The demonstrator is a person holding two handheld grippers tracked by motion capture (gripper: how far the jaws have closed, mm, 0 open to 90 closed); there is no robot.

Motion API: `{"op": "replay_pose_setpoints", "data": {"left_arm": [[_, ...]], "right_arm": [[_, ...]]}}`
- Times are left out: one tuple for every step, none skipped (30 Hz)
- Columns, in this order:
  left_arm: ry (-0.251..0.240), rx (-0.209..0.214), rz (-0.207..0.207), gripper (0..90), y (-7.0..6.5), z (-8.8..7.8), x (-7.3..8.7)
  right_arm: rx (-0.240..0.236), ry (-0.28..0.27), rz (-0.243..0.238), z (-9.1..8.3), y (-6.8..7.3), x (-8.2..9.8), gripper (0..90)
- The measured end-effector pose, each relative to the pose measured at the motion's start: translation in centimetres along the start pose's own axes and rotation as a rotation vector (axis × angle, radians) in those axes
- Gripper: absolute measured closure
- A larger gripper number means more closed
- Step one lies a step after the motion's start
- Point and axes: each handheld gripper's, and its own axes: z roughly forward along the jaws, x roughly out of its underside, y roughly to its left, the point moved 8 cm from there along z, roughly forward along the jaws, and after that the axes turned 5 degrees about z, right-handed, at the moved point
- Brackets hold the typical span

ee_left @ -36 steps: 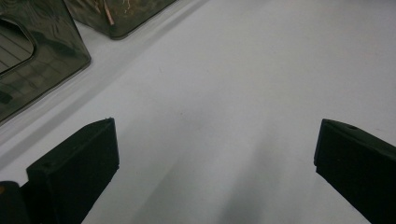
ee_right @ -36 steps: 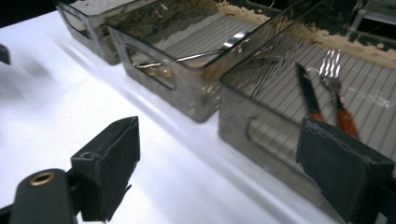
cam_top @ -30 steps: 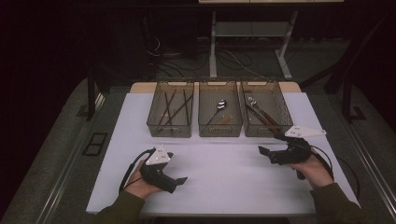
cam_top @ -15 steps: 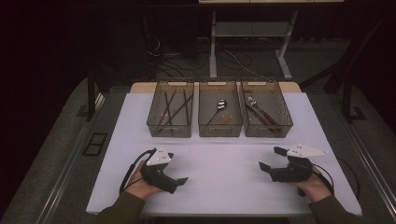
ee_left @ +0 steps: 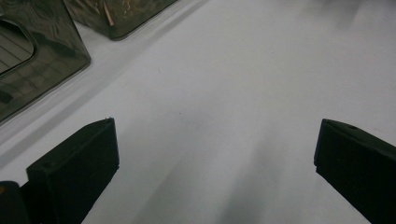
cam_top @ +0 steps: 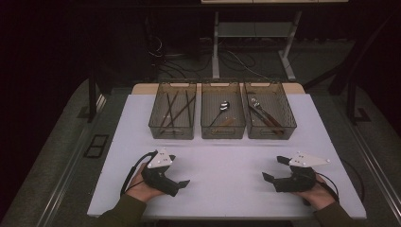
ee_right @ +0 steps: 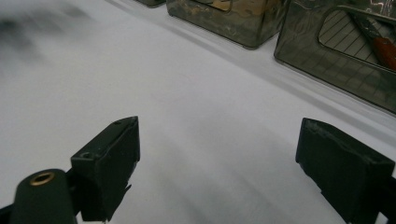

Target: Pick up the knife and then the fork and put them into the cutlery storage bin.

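Dark floor and the legs of a far desk frame a white table [cam_top: 227, 156] that runs wide across the high view. Along its far edge stand three smoked plastic bins side by side, close together: the left bin [cam_top: 172, 126] holds dark chopsticks [cam_top: 176, 109], the middle bin [cam_top: 223, 128] a spoon [cam_top: 222, 108], the right bin [cam_top: 269, 128] a few utensils with wooden handles [cam_top: 263, 113]. Nothing lies loose on the white top near the person — every piece of cutlery sits inside a bin.

Both hands rest at the near edge, well apart from each other and from the bins. The left gripper [cam_top: 182, 182] sits low on the near left, its jaws spread wide with bare table between them, as the left gripper view confirms. The right gripper [cam_top: 275, 169] sits on the near right, jaws likewise wide apart and empty; in the right gripper view the right bin's wall shows at upper right.

Judging from this, the work stands at a resting pose — either the sorting is finished or a fresh pick is about to start. A next move would call for lifting one gripper, carrying it far toward a bin, and lowering the open jaws over a single handle.
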Motion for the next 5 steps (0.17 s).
{"op": "replay_pose_setpoints", "data": {"left_arm": [[0.0,-0.001,0.005,0.0,0.04,-0.04,0.02],[0.0,-0.001,0.005,0.0,0.05,-0.04,0.03],[0.001,0.0,0.004,0.0,0.06,-0.04,0.05],[0.0,-0.002,0.001,0.0,0.09,-0.02,0.06],[0.002,-0.003,0.003,0.0,0.15,-0.06,0.1]], "right_arm": [[-0.003,0.007,0.0,0.06,0.03,0.09,13.8],[-0.002,0.015,0.001,0.14,0.08,0.18,13.8],[-0.001,0.018,-0.002,0.22,0.11,0.21,13.8],[-0.004,0.02,-0.003,0.27,0.2,0.21,13.8],[-0.009,0.021,-0.006,0.3,0.29,0.21,13.6]]}}
